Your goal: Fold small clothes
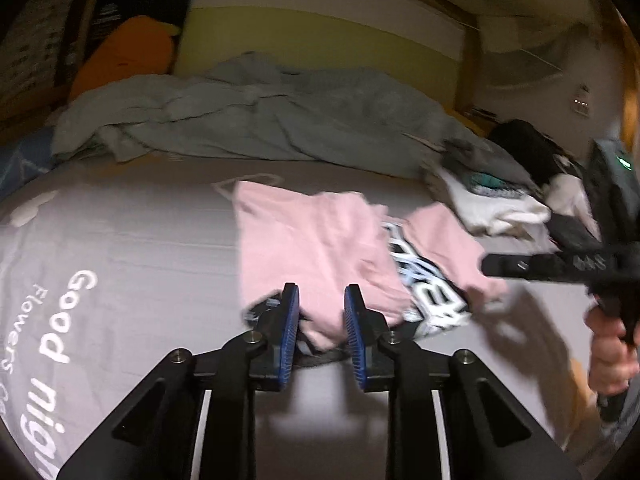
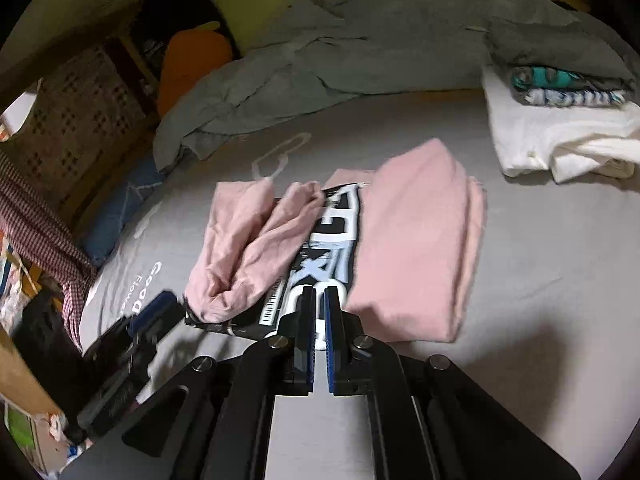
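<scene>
A small pink garment (image 1: 304, 240) with a black panel of white lettering (image 1: 424, 288) lies on the grey bed sheet (image 1: 132, 240), both sides folded in over the panel. My left gripper (image 1: 321, 300) is open and empty at the garment's near edge. In the right wrist view the same garment (image 2: 412, 240) and its lettering (image 2: 328, 248) lie in front of my right gripper (image 2: 319, 300). Its jaws stand almost together above the sheet with nothing between them. The right gripper shows in the left wrist view (image 1: 496, 266), and the left gripper in the right wrist view (image 2: 156, 312).
A rumpled grey blanket (image 1: 256, 120) lies across the back of the bed. A pile of folded white and patterned clothes (image 2: 560, 132) sits at the back right. An orange cushion (image 2: 192, 64) and a woven basket (image 2: 76, 116) stand beside the bed at the left.
</scene>
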A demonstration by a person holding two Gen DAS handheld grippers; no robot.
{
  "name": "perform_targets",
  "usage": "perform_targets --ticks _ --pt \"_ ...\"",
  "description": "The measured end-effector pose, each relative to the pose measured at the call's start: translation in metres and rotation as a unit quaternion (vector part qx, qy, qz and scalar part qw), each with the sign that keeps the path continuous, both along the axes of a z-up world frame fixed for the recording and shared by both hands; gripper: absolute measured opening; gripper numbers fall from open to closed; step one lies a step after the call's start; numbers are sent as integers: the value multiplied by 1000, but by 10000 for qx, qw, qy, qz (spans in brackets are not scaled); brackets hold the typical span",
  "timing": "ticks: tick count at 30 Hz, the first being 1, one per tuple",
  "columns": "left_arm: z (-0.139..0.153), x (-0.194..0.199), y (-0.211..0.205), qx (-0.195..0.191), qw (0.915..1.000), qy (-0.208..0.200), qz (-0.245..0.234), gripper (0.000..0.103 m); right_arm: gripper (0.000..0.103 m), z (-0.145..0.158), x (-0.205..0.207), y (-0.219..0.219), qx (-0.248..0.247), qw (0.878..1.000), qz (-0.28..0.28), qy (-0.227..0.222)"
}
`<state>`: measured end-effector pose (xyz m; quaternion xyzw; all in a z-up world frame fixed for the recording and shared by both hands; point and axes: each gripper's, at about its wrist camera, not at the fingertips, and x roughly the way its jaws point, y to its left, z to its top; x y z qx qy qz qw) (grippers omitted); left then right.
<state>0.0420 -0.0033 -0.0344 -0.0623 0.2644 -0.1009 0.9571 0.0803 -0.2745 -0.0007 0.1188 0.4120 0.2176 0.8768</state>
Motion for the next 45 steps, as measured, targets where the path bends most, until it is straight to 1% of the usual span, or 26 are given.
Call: perform_targets --ticks 2,4,7,10,12,15,16,17,19,20,21,22,24,26,29,31,32,33,34,36,38,41,42,43,45 --pt "-5 4 6 74 9998 22 156 22 3 -1 -4 10 -21 9998 139 -168" --pt "-13 9 12 43 9994 203 273 22 3 -1 -7 23 -4 9990 345 -297" --pt "-21 10 20 -130 9987 361 347 22 3 2 -9 55 -83 9963 678 -530" --pt "-28 13 21 -28 9975 578 411 22 3 5 -4 90 -306 9933 827 -751" --pt "-35 15 19 64 9963 741 426 22 12 1 2 104 -459 9930 818 -720" --pt "-37 15 20 29 9961 770 426 24 13 -13 16 117 -553 9936 852 -487" --pt "-37 15 21 -15 9960 790 426 25 13 -18 20 118 -617 9943 770 -395" --pt "-38 15 23 -73 9959 804 412 26 13 -25 25 116 -741 9950 616 -270" --pt "-40 15 25 -146 9957 818 404 26 13 -34 30 107 -722 9960 505 -126" --pt "-40 15 25 -154 9958 812 398 26 13 -36 29 102 -779 9959 441 -111" --pt "-40 14 26 -145 9958 807 396 26 13 -38 27 98 -960 9947 343 -148" --pt "-40 14 25 -135 9959 795 403 26 13 -40 24 92 -1022 9939 360 -182" --pt "-39 12 26 -143 9965 729 395 26 13 -43 20 81 -974 9947 323 -109" --pt "-33 5 24 -156 9983 494 264 21 13 -39 16 69 -743 9965 384 -94" --pt "-13 -10 11 19 10000 -67 -10 21 13 -24 7 44 -385 9985 308 -225" --pt "1 -7 -1 209 9995 -192 -125 21 27 -16 -1 26 -195 9994 99 -255" --pt "7 0 -9 303 9992 -180 -197 21 45 -12 -6 14 -60 9996 -64 -266" --pt "13 8 -16 374 9987 -164 -291 21 54 -10 -12 3 57 9992 -254 -292" --pt "17 17 -22 426 9983 -147 -364 21 54 -9 -17 -5 129 9987 -387 -308" --pt "22 39 -34 506 9975 -29 -501 21 55 -11 -26 -15 188 9982 -530 -208" --pt "20 67 -42 525 9968 249 -555 21 57 -16 -33 -25 286 9970 -715 -74" --pt "3 106 -48 471 9934 902 -527 21 57 -29 -40 -46 536 9924 -1093 191" --pt "-8 116 -49 453 9906 1191 -494 21 57 -34 -40 -51 613 9908 -1175 269" --pt "-16 123 -48 380 9887 1379 -456 21 57 -40 -37 -55 639 9894 -1249 370" --pt "-23 127 -44 231 9889 1404 -424 21 57 -48 -30 -58 617 9890 -1260 460"
